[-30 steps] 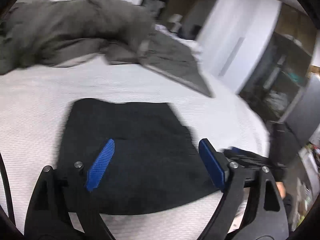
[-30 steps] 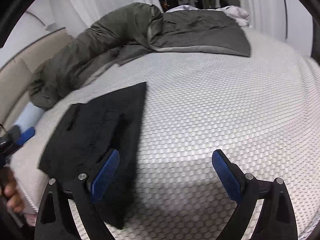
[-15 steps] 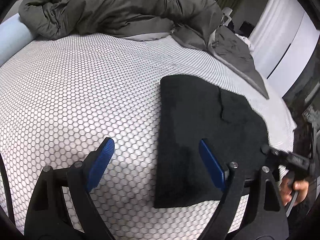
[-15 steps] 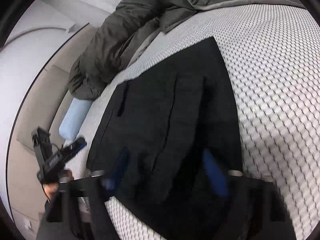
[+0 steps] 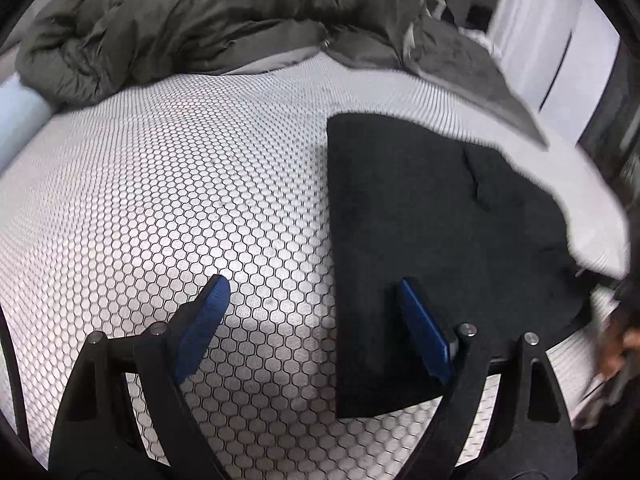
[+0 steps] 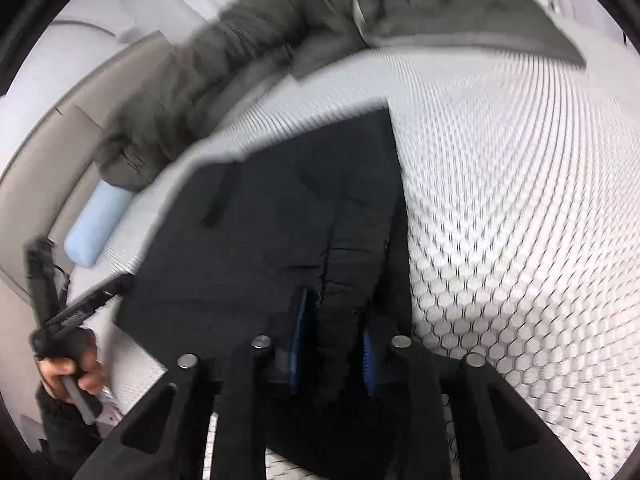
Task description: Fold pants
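The black pants [image 5: 432,232] lie folded in a flat rectangle on the white honeycomb bed cover [image 5: 180,200]. My left gripper [image 5: 312,296] is open and empty, just above the pants' near left edge; its right finger is over the cloth, its left over bare cover. In the right wrist view the pants [image 6: 260,248] fill the middle. My right gripper [image 6: 332,320] is shut on a raised ridge of the pants' near edge, and the blue pads [image 6: 298,332] press the cloth from both sides.
A rumpled grey duvet [image 5: 208,20] is heaped along the far side of the bed. A light blue bolster [image 6: 96,224] lies at the bed's left edge by a beige headboard [image 6: 36,168]. The hand holding the left gripper [image 6: 60,320] shows there too.
My right gripper has moved over the pants and closed on a fold of the near edge. My left gripper swung left off the pants, then held about still, staying open.
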